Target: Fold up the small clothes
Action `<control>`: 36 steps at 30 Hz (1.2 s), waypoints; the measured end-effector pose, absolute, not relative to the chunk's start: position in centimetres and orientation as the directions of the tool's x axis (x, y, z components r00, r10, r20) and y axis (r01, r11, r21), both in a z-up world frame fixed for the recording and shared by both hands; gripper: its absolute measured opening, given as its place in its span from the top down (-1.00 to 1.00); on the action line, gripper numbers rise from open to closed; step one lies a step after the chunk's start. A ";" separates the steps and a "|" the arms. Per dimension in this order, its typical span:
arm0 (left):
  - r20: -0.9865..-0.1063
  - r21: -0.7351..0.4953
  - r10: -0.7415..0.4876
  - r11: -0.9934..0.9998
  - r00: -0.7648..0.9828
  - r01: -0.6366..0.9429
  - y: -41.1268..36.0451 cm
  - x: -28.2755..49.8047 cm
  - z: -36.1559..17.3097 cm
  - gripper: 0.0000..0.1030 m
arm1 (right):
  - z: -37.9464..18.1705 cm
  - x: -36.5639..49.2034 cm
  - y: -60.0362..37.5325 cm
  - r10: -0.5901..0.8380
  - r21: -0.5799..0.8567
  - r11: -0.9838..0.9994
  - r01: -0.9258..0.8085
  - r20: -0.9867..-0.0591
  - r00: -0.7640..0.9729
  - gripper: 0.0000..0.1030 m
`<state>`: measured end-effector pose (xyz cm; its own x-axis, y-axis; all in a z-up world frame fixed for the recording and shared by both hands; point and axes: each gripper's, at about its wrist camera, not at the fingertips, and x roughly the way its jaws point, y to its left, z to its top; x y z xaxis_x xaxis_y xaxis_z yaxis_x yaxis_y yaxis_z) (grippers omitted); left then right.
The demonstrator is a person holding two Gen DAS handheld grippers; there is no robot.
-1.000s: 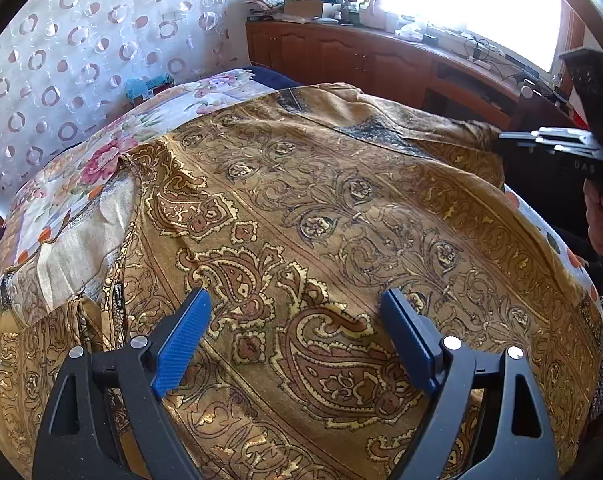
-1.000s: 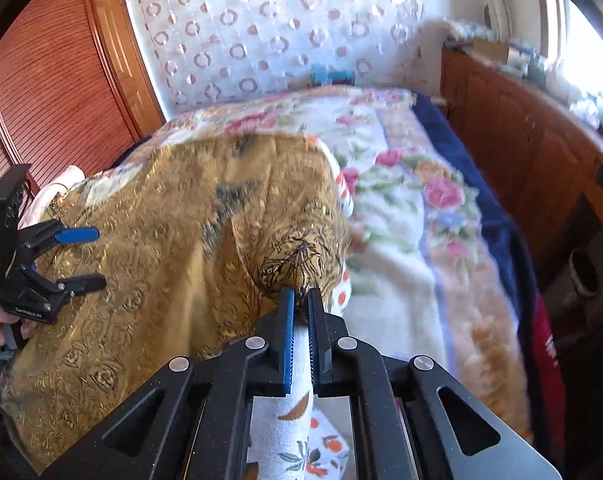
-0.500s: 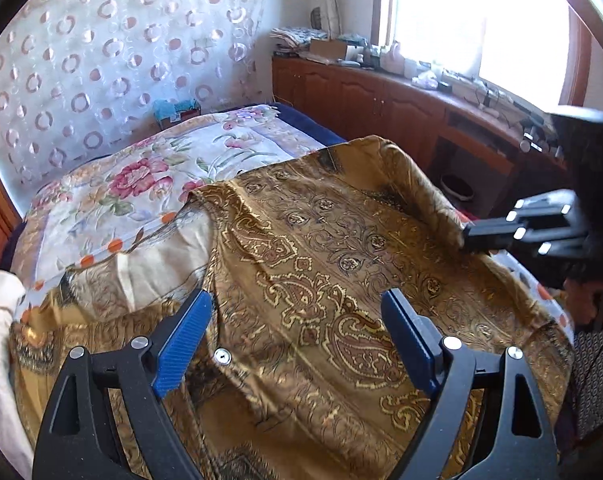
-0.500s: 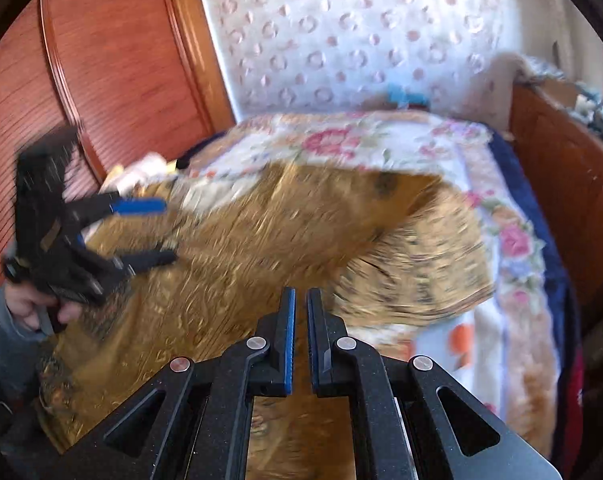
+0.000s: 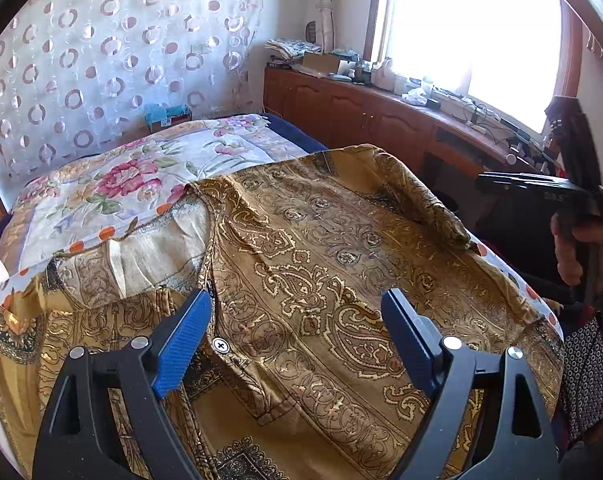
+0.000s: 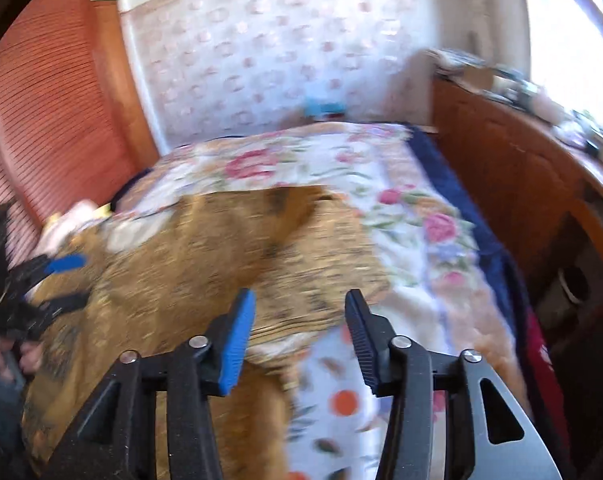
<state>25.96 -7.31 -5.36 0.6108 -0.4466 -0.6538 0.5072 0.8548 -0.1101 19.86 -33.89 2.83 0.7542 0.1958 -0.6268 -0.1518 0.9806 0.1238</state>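
Left gripper (image 5: 295,338): jaws spread wide, nothing between them, hovering over the garment. Right gripper (image 6: 299,336): jaws likewise apart and empty; its view is motion-blurred, so fine detail there cannot be confirmed.

The gold paisley shirt (image 5: 341,264) lies spread directly ahead of and beneath the left gripper, front side up. A white button (image 5: 220,345) sits just inside the left gripper's left finger. The open placket and pale lining lie to the left of that finger. One edge of the cloth is turned over at the far right. Judgement: the shirt is laid out flat as preparation for folding, and both tools stand open because no grasp point is yet taken.

Beyond the shirt, the floral bedspread (image 5: 141,176) supports it on all sides. Further ahead stands a curtain with ring motifs (image 5: 101,48), and to the right a wooden cabinet (image 5: 341,112) under the window.

No legible brand, label or writing is found; markings on the right gripper's body are too small to read.
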 end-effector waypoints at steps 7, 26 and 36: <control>-0.658 -0.097 -0.436 0.858 0.614 0.505 -7.1 25.8 -5.7 -0.69 | -1.0 24.3 -34.8 0.153 0.160 0.986 -0.052 -0.719 0.678 0.03; -0.672 -0.107 -0.444 0.851 0.593 0.515 -7.4 25.6 -6.4 -0.69 | -2.4 29.9 -36.6 0.220 0.242 0.969 -0.055 -0.737 0.639 0.86; -0.643 -0.084 -0.403 0.883 0.651 0.463 -6.3 25.8 -6.1 -0.69 | 3.9 26.7 -31.7 0.290 0.145 0.956 -0.256 -0.611 0.737 0.89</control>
<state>25.81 -6.33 -6.06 0.6510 -0.4027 -0.6434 0.4627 0.8825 -0.0842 26.74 -31.71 3.88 0.7367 0.2902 -0.6108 -0.2565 0.9556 0.1447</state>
